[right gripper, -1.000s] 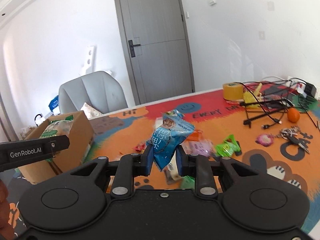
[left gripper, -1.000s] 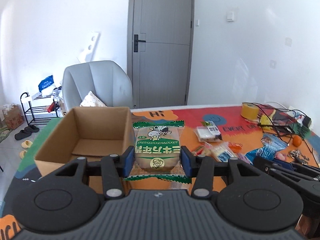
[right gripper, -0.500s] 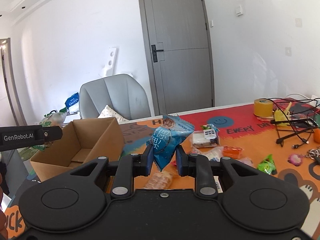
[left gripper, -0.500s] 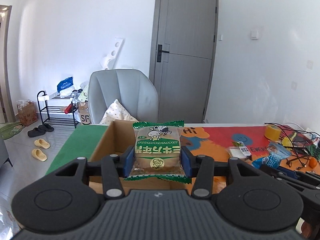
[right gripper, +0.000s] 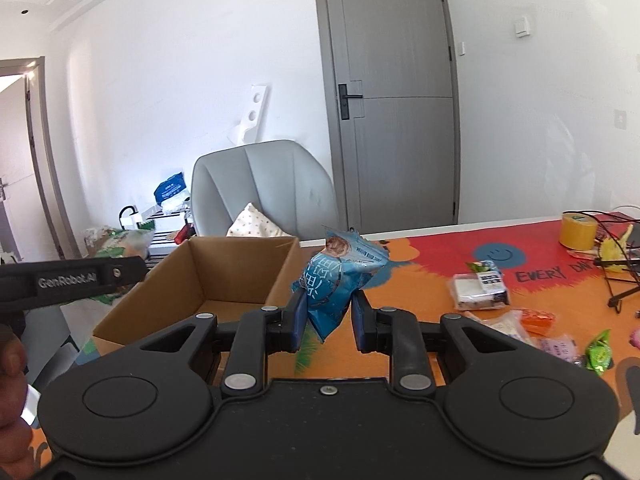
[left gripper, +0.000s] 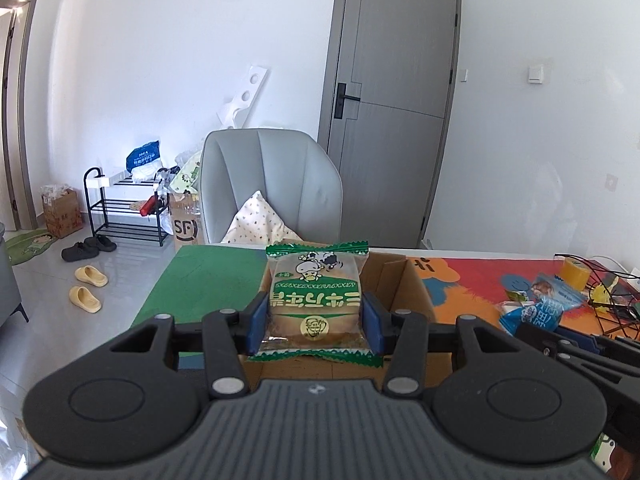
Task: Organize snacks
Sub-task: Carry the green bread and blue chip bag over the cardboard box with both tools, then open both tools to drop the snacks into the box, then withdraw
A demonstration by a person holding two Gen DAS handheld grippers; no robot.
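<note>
Left wrist: left gripper [left gripper: 315,322] clamps one green-wrapped cake [left gripper: 315,300]; right gripper [right gripper: 329,318] pinches one blue packet [right gripper: 338,280]; one cardboard box [right gripper: 240,272].

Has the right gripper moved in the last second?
Yes. The right gripper, shut on the blue packet, swung left: the box now sits just ahead-left, and the tape roll slid right.
</note>
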